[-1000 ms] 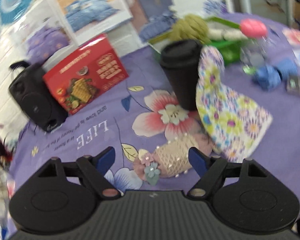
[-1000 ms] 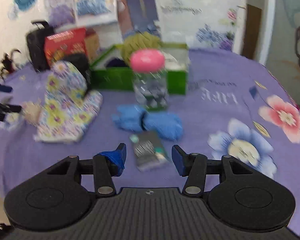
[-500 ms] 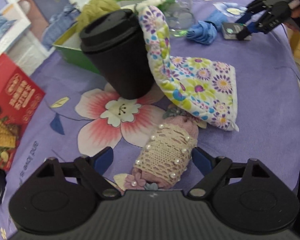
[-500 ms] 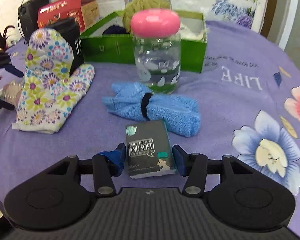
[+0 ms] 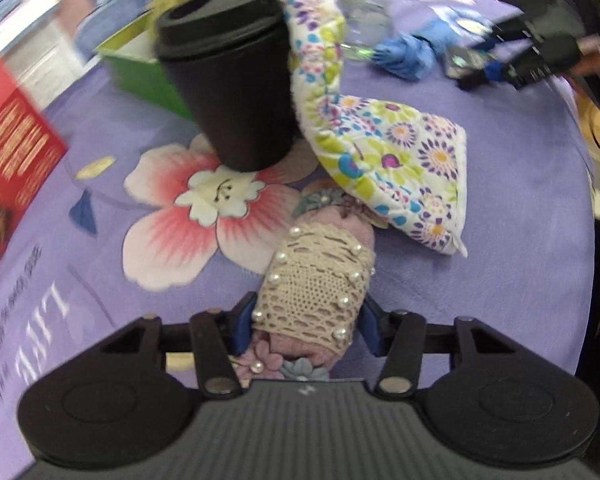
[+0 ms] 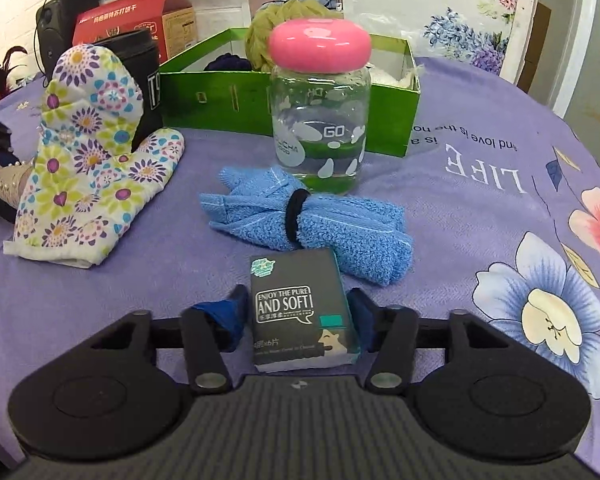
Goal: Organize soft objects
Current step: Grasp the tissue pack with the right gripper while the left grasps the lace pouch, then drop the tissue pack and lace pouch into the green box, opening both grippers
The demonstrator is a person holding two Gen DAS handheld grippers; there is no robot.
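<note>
A pink soft roll wrapped in cream lace with pearls (image 5: 316,288) lies on the purple flowered cloth, and my left gripper (image 5: 307,330) is shut on its near end. Just beyond it a floral oven mitt (image 5: 400,152) leans against a black lidded cup (image 5: 236,80). In the right wrist view a dark tissue pack (image 6: 296,308) lies between the fingers of my right gripper (image 6: 298,316), which is open and closely flanks it. Behind the pack lies a blue towel (image 6: 320,220) bound by a black band. The oven mitt (image 6: 88,160) stands at the left.
A glass jar with a pink lid (image 6: 320,120) stands before a green box (image 6: 220,100) holding a yarn ball (image 6: 276,28). A red carton (image 6: 120,20) and a black speaker (image 6: 56,20) are at the back left. The table edge (image 5: 588,200) drops off on the right.
My left gripper has moved forward over the lace roll and its fingers have closed on it. My right gripper has advanced until the tissue pack sits between its fingers; its opening looks unchanged.
</note>
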